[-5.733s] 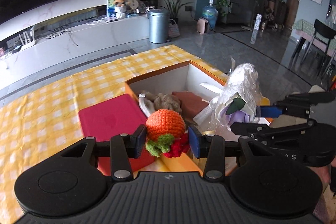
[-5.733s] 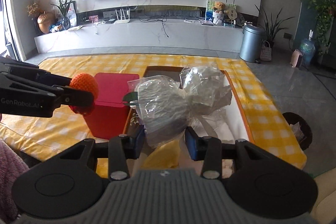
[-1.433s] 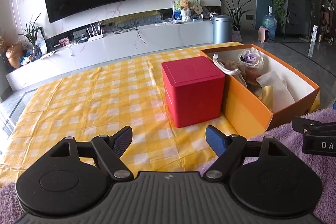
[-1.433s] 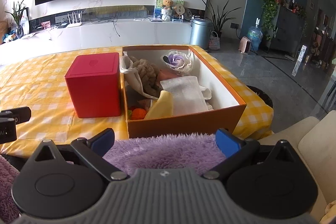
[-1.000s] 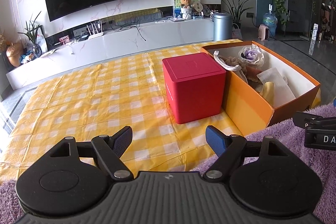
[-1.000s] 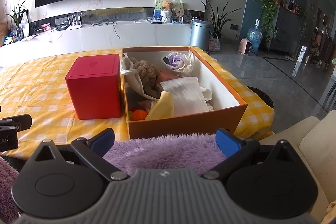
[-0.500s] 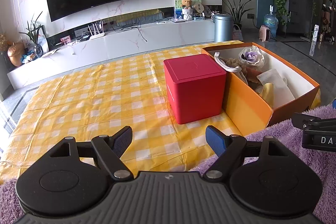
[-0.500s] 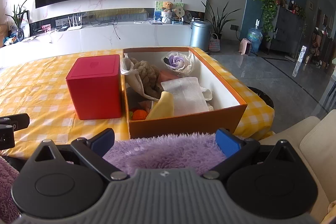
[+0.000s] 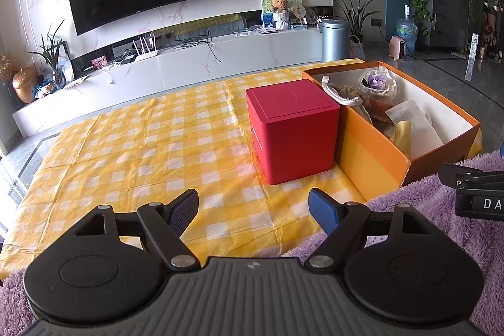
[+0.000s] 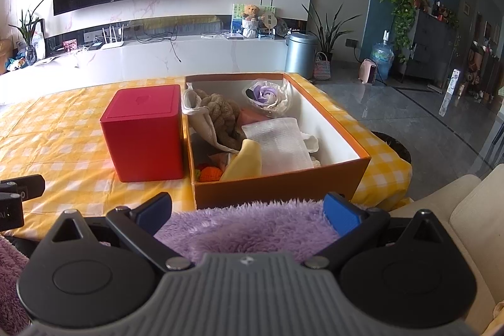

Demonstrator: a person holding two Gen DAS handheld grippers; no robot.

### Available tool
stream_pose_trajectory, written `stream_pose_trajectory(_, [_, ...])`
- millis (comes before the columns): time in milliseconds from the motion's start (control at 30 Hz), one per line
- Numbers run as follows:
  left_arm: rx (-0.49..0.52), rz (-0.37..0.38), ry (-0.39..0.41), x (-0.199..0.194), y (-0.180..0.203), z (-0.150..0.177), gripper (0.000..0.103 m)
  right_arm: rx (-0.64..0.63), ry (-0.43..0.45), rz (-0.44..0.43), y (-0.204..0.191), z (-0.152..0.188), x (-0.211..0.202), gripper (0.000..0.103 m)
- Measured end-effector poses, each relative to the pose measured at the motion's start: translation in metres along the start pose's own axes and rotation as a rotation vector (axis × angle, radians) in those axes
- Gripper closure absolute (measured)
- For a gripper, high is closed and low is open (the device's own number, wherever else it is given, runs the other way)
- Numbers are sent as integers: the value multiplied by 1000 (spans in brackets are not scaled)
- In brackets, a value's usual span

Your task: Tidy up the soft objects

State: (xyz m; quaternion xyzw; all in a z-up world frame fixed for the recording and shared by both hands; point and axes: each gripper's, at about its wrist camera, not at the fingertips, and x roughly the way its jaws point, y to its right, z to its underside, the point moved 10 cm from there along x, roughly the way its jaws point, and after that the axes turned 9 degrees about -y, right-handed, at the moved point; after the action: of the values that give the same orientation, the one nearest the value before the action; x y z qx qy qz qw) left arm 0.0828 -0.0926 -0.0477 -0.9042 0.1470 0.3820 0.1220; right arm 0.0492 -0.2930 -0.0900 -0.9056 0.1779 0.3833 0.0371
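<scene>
An orange box (image 10: 277, 183) on the yellow checked table holds soft things: a wrapped purple flower (image 10: 267, 93), a brown plush in a cloth bag (image 10: 220, 112), a white packet (image 10: 280, 144), a yellow cloth (image 10: 245, 161) and an orange crochet fruit (image 10: 211, 173). The box also shows in the left wrist view (image 9: 371, 159), with the flower (image 9: 378, 81). My left gripper (image 9: 253, 210) is open and empty, held back over the table's near edge. My right gripper (image 10: 247, 210) is open and empty above a purple fluffy fabric (image 10: 249, 225), short of the box.
A red cube box (image 10: 145, 131) stands against the orange box's left side; it also shows in the left wrist view (image 9: 293, 128). The purple fabric (image 9: 419, 194) lies along the near edge. A cream sofa (image 10: 466, 210) is at right. A TV console stands behind.
Since 5.7 s ago both grippers let go of the crochet fruit and the wrapped flower, which now lie in the box, and drew back. Over the last second almost nothing moved.
</scene>
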Motion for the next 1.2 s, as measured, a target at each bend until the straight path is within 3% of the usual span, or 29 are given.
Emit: stream_pose_trajectory(1200, [-7,-15,-1,-1,-2,5,10,-4,9,3,0,1,-1,3])
